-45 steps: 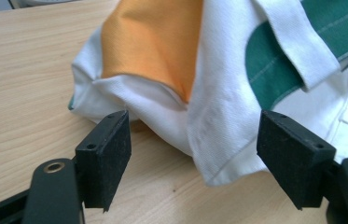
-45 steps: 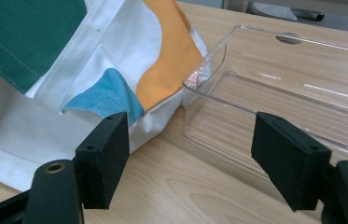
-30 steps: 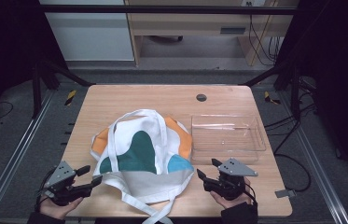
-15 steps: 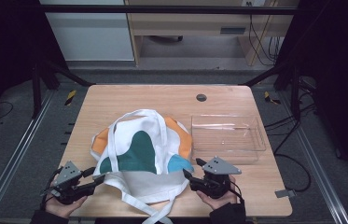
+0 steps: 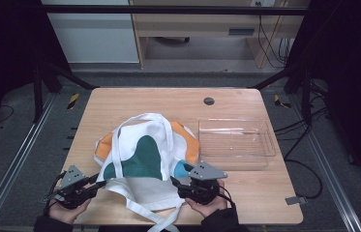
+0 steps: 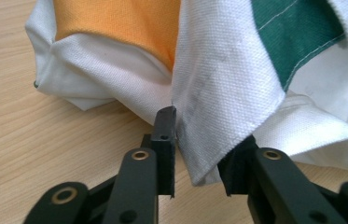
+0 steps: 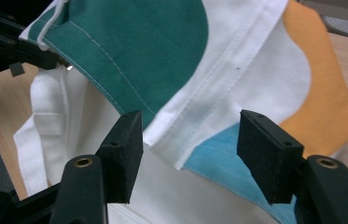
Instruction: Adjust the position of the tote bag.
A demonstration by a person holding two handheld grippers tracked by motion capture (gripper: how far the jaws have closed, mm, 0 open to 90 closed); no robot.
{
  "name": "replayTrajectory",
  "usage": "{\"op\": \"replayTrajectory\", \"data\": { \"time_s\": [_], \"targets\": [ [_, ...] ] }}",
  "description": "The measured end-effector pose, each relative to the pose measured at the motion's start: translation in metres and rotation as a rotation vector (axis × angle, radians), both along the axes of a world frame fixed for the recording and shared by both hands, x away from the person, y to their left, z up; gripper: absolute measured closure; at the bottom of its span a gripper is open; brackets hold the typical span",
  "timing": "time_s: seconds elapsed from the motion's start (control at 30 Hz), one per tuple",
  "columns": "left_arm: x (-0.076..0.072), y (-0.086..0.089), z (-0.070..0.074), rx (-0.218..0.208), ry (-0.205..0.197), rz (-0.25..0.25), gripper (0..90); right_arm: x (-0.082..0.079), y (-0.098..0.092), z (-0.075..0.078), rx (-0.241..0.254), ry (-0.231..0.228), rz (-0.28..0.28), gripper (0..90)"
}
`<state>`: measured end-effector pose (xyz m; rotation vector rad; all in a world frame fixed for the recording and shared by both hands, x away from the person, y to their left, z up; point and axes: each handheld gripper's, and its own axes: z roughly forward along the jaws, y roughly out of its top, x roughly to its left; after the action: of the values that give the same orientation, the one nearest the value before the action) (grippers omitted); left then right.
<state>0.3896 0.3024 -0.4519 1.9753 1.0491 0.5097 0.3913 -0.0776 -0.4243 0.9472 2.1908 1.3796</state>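
A crumpled white canvas tote bag (image 5: 144, 159) with green, orange and blue patches lies on a wooden table (image 5: 134, 101), just left of a clear plastic tray (image 5: 236, 142). The left gripper (image 6: 197, 149) has just been closing and now pinches the bag's near-left corner. The right gripper (image 7: 188, 140), at the bag's near-right edge, stands released, its 2 pads apart around a seam without pressing it. Risk: the left hold catches only the corner's tip, so a pull may slip it free; the right jaws may close on 1 layer only.
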Motion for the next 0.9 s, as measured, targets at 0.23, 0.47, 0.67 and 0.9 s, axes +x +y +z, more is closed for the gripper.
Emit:
{"op": "replayTrajectory", "data": {
  "time_s": [0.23, 0.47, 0.67, 0.9],
  "targets": [
    [0.000, -0.001, 0.000, 0.012, -0.007, 0.015, 77.5, 0.002, 0.020, -0.002, 0.002, 0.008, 0.044, 40.5],
    [0.001, -0.004, 0.000, 0.033, -0.013, 0.019, 78.4, 0.003, 0.038, -0.006, -0.013, 0.015, 0.084, 37.5],
    [0.001, -0.003, 0.001, 0.035, -0.013, 0.020, 78.5, 0.004, 0.052, -0.013, -0.031, 0.013, 0.098, 36.5],
    [0.001, -0.003, 0.002, 0.031, -0.016, 0.020, 78.5, 0.006, 0.063, -0.022, -0.072, 0.000, 0.084, 38.1]
  ]
}}
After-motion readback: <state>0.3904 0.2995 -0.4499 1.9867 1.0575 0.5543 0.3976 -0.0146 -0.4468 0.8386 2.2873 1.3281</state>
